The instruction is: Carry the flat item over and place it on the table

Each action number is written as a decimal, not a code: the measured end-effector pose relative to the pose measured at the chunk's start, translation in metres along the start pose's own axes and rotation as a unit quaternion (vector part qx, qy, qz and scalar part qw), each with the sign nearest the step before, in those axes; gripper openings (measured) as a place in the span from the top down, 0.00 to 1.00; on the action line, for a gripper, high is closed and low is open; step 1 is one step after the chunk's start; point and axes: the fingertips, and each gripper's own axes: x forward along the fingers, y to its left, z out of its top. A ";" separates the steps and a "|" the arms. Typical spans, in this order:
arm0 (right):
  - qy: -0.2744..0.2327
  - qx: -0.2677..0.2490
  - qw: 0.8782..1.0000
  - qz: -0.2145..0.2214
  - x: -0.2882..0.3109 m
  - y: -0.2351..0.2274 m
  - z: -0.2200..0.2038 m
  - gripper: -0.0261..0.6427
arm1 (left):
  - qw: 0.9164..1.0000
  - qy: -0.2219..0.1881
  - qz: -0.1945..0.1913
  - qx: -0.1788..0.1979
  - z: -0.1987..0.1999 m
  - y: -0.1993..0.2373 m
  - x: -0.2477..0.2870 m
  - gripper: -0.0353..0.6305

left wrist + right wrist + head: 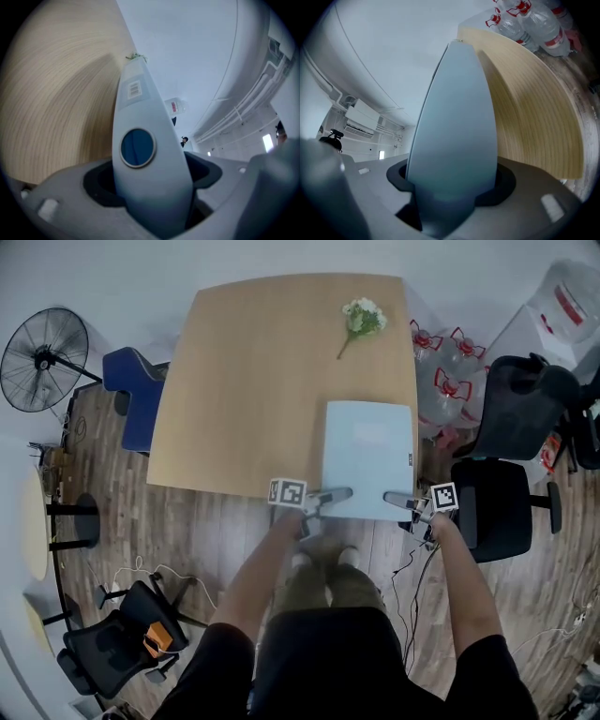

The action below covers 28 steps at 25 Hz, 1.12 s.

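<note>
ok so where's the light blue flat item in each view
Head view: the flat item is right of centre, over the wooden table's near right corner.
Left gripper view: centre, running up from between the jaws, table to its left.
Right gripper view: centre, rising from between the jaws, table to its right.
Shared landmark: the wooden table.

From overhead we look steeply down on the whole table [244, 381]. Our two gripper views sit low at its near edge, lower centre of that frame, facing across the wood all three share.
</note>
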 end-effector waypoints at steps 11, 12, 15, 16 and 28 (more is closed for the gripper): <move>0.001 0.012 0.999 -0.030 -0.002 -0.041 0.027 0.50 | 0.998 -0.001 0.063 -0.013 0.019 0.044 0.019 0.33; 0.002 0.012 0.999 -0.037 -0.003 -0.045 0.029 0.50 | 0.997 0.003 0.074 -0.010 0.021 0.048 0.021 0.33; 0.007 0.015 0.998 -0.062 -0.007 -0.058 0.035 0.48 | 0.995 0.013 0.101 0.006 0.028 0.058 0.031 0.31; 0.009 0.011 0.998 -0.069 -0.009 -0.062 0.037 0.46 | 0.994 0.013 0.107 0.011 0.030 0.061 0.035 0.30; -0.018 0.007 0.988 -0.155 -0.026 -0.065 0.051 0.39 | 0.987 -0.011 0.159 0.006 0.037 0.064 0.044 0.29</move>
